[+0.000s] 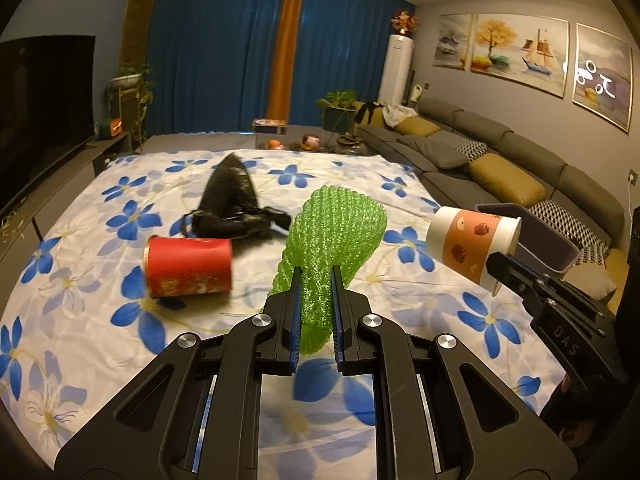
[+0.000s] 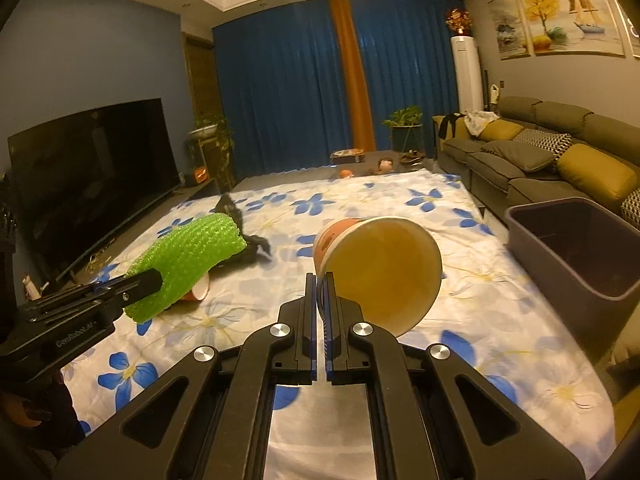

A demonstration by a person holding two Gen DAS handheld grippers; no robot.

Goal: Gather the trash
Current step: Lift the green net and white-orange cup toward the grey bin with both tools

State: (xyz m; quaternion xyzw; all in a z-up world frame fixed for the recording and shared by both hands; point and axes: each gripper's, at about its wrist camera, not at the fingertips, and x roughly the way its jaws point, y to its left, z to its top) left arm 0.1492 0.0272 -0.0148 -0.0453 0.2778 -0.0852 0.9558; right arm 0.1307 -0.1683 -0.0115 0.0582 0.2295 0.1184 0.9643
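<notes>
My left gripper (image 1: 316, 276) is shut on a green foam net sleeve (image 1: 332, 236) and holds it above the flowered sheet (image 1: 100, 320); the sleeve also shows in the right wrist view (image 2: 188, 256). My right gripper (image 2: 320, 280) is shut on the rim of an orange-and-white paper cup (image 2: 384, 268), held on its side in the air; the cup also shows in the left wrist view (image 1: 468, 244). A red paper cup (image 1: 188, 266) lies on its side on the sheet. A black plastic bag (image 1: 232, 204) lies behind it. A dark bin (image 2: 576, 256) stands at the right.
A grey sofa (image 1: 500, 168) with cushions runs along the right. A large TV (image 2: 88, 176) stands at the left. Blue curtains (image 1: 224, 48), potted plants and small toys are at the far end of the room.
</notes>
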